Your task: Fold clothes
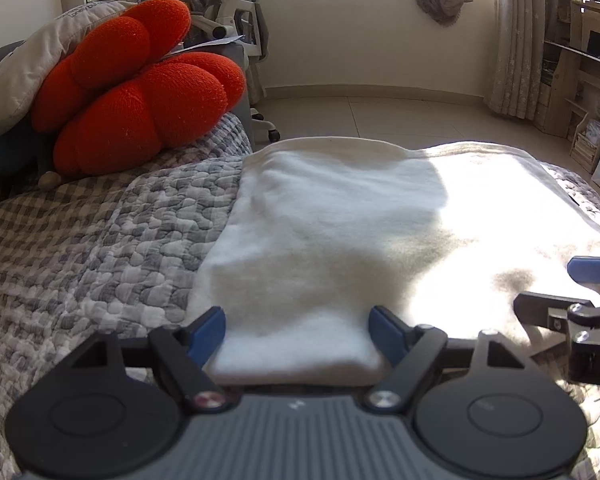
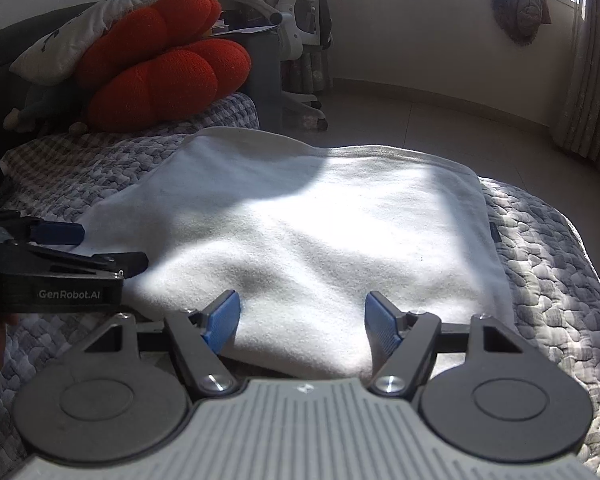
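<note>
cloth: a white fleecy piece, already folded to a rough rectangle, is being laid flat on the quilt, its near edge right at both grippers; sun is hitting its right half pretty hard.

left gripper: fingers are being held wide apart, the blue pads sitting either side of the cloth's near left corner. Nothing is being pinched; the cloth is just lying between them.

right gripper: same deal, jaws are being kept spread wide over the cloth's near edge, with the fabric lying loose in the gap and nothing gripped.

spacing: the two grippers are being held side by side, close together; each one is being caught at the edge of the other's view.

cushion: a red knitted lumpy thing is being propped at the far left of the bed, well apart from the cloth.

pillow: a pale one is being leaned behind the cushion.

chair: a white office one is being seen past the bed, by the wall.
</note>
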Action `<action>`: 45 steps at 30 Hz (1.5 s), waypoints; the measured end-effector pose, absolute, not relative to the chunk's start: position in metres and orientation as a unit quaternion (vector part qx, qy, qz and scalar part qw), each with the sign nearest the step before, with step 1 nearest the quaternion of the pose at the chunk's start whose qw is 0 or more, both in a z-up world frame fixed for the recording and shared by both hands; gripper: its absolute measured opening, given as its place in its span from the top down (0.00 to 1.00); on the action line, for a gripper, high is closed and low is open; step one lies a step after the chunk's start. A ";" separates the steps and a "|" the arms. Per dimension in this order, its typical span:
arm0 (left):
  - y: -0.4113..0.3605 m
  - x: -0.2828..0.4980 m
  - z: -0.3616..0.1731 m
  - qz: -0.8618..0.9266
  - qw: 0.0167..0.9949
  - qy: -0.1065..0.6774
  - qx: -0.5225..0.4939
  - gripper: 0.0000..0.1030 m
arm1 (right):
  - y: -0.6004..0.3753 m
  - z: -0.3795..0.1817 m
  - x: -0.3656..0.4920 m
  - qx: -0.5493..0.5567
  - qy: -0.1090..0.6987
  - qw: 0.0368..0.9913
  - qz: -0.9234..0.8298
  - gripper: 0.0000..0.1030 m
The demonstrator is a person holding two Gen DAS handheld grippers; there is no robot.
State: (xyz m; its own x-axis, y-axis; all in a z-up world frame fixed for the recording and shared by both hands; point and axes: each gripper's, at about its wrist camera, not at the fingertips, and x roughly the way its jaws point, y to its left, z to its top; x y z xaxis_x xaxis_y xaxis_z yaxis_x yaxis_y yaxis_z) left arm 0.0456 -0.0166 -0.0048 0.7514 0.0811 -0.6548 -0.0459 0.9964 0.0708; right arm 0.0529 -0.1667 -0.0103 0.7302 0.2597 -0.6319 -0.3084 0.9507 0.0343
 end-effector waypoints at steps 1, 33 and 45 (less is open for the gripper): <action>-0.015 0.047 -0.004 0.033 0.934 0.354 0.018 0.20 | -0.167 -0.009 0.055 -0.033 0.334 0.930 0.151 0.30; -0.014 0.044 -0.004 0.025 0.937 0.347 0.036 0.18 | -0.166 -0.010 0.099 0.001 0.324 0.943 0.074 0.21; 0.003 0.045 0.019 0.019 0.937 0.349 -0.020 0.20 | -0.261 0.009 0.033 0.251 0.396 0.883 0.037 0.20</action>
